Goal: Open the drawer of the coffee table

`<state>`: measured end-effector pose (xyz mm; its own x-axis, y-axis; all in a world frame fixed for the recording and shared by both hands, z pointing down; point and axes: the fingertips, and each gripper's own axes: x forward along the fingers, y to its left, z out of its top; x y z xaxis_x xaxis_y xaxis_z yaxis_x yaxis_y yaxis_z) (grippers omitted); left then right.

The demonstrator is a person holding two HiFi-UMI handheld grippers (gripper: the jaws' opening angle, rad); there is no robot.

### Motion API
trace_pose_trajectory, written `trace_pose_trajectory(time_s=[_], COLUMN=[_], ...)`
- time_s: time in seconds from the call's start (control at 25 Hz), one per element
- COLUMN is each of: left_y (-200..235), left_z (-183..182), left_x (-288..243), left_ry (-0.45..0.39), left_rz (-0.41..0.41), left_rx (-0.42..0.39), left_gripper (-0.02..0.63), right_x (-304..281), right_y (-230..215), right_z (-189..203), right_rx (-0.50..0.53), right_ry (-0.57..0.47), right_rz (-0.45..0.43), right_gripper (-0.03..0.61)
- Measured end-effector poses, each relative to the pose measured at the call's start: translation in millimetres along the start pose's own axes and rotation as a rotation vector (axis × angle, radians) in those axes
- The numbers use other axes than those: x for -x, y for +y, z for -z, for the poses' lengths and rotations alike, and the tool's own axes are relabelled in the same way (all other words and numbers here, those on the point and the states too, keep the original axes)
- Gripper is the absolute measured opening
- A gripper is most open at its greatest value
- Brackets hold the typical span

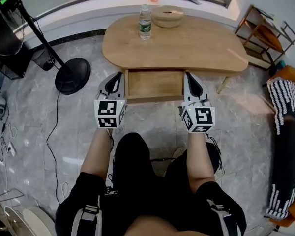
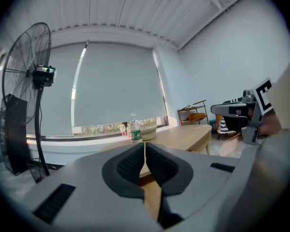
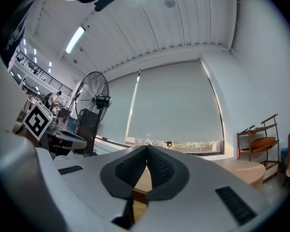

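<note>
A standing fan sits on the floor at about ten o'clock from the person, well apart from the work.

The left gripper hangs just beside the drawer's left side, at nine o'clock of it. Its jaws are clenched together with nothing between them, and its own view shows the pads meeting on empty air.

The drawer of the coffee table stands straight ahead at twelve o'clock. It is drawn out from under the tabletop toward the person, and its wooden bottom lies bare and in full sight. On the tabletop beyond it, a water bottle stands upright at roughly twelve o'clock of the drawer. A shallow bowl sits just beside the bottle at one o'clock.

The right gripper mirrors the left at three o'clock of the drawer, just beside its right side. Its jaws are likewise pressed together on nothing. A low shelf rack stands at two o'clock, near the table's far end.

By my judgement the opening itself is done, since the drawer is out and neither gripper holds it. Whether it can slide further cannot be told. What seems left is at most to draw both hands back.
</note>
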<state>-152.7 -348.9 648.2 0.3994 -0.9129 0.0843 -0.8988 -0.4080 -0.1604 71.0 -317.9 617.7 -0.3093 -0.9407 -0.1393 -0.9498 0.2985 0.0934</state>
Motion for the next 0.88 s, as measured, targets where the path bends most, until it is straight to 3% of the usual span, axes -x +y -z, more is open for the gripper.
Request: trace_pose_trajectory(time_s=[0.2,0.36,0.56,0.76,0.88], left_y=[-21.5,-30.6,-11.5,0.6,-2.4], left_z=[-17.4,-82.3,-224.7,-394.7,-468.7], left_x=[-39.1,-53.3,-29.7,35.2,92.1], left_ry=[0.003,0.038,0.098,0.053,0.052], left_rz=[-0.001,-0.002,-0.020,0.006,0.048], left_rx=[0.040,0.091,0.105,0.098,0.098], left_gripper=[0.028,0.028,0.028,0.028,0.028], right_x=[-33.8,-60.1,-86.7,-71.8,-38.7], right_y=[-21.6,-47.1,-48.7,-24.3,2.3], right_z=[-8.4,-71.7,-216.3,-398.6,-486.8], right_rx=[-0.041,-0.056,-0.072,-0.064,-0.052], right_ry=[-0.009,0.016,0.079,0.062,0.079], right_rz=[-0.042,-0.072,-0.127,-0.134,-0.111], right_gripper=[0.015,0.015,0.015,0.015,0.015])
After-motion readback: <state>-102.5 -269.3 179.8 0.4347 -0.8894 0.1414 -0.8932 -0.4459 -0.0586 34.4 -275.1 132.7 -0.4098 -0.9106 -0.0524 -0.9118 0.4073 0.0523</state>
